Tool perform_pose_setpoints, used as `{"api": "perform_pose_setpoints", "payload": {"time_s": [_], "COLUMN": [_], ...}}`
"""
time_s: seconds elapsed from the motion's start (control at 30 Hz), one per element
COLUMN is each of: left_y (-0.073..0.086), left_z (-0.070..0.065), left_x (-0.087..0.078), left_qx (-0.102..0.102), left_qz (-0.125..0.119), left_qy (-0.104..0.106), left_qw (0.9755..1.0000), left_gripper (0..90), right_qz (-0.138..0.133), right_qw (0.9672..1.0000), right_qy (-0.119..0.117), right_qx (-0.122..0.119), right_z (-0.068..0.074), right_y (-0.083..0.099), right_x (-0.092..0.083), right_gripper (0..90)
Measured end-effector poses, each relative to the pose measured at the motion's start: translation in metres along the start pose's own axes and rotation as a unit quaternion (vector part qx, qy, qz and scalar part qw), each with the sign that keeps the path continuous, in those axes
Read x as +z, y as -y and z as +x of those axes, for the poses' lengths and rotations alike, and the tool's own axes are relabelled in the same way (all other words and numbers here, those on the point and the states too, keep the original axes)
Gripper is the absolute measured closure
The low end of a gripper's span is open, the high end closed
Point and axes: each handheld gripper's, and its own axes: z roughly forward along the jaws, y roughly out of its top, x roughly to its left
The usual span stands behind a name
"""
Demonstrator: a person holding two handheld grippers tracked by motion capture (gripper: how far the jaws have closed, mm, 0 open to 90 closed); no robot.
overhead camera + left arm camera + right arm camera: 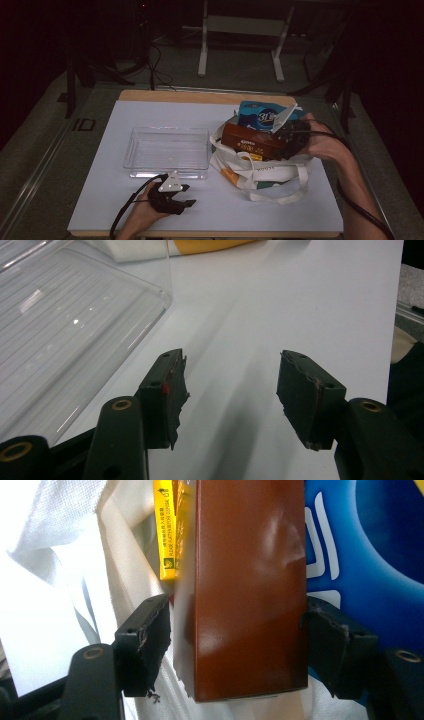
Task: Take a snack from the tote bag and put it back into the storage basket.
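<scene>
Brown carton [247, 590] sits between the jaws of the right claw [235, 645], which stand wide around it; the right-hand pad looks to be against the carton's edge, while a thin gap shows beside the left-hand pad, so I cannot tell whether the grip is firm. From the high view this carton [252, 141] lies slanted across the mouth of a white tote bag [260, 172] at the right of the desk [280, 215], with the right claw [292, 140] at its right end. A blue packet [262, 117] stands just behind it, and a yellow box [167, 530] shows beside it inside the bag. Left claw [230, 390] rests low near the front edge of the desk, jaws apart with nothing between them. A clear plastic tray [167, 150] stands just beyond it, left of the bag
</scene>
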Motion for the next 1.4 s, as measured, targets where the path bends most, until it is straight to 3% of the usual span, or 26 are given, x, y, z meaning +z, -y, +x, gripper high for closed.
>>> {"api": "perform_pose_setpoints", "payload": {"time_s": [0.13,0.2,0.43,0.87,1.17,1.4], "left_y": [0.001,0.001,0.002,0.004,0.006,0.007], "left_z": [0.0,0.0,0.0,0.001,0.002,0.002], "left_x": [0.001,0.001,0.002,0.002,0.003,0.004], "left_qx": [0.0,-0.002,-0.002,-0.004,-0.007,-0.008], "left_qz": [0.001,0.002,0.002,0.004,0.005,0.008], "left_qy": [0.001,0.0,0.002,0.002,0.003,0.004], "left_qw": [1.0,1.0,1.0,1.0,1.0,0.9999], "left_gripper": [44.9,45.0,45.0,45.0,45.0,45.0], "right_qz": [0.008,0.019,0.053,0.097,0.127,0.135], "right_qw": [0.9999,0.9995,0.9982,0.9934,0.9899,0.9887], "right_qy": [-0.008,-0.024,-0.026,-0.059,-0.059,-0.057], "right_qx": [0.0,-0.008,-0.013,-0.012,-0.024,-0.033], "right_z": [-0.001,-0.001,-0.004,-0.005,-0.004,-0.005], "right_y": [-0.002,-0.006,-0.015,-0.027,-0.032,-0.033], "right_x": [0.0,-0.004,0.0,0.014,0.023,0.024], "right_gripper": [35.0,38.2,35.2,34.6,36.9,39.2]}}
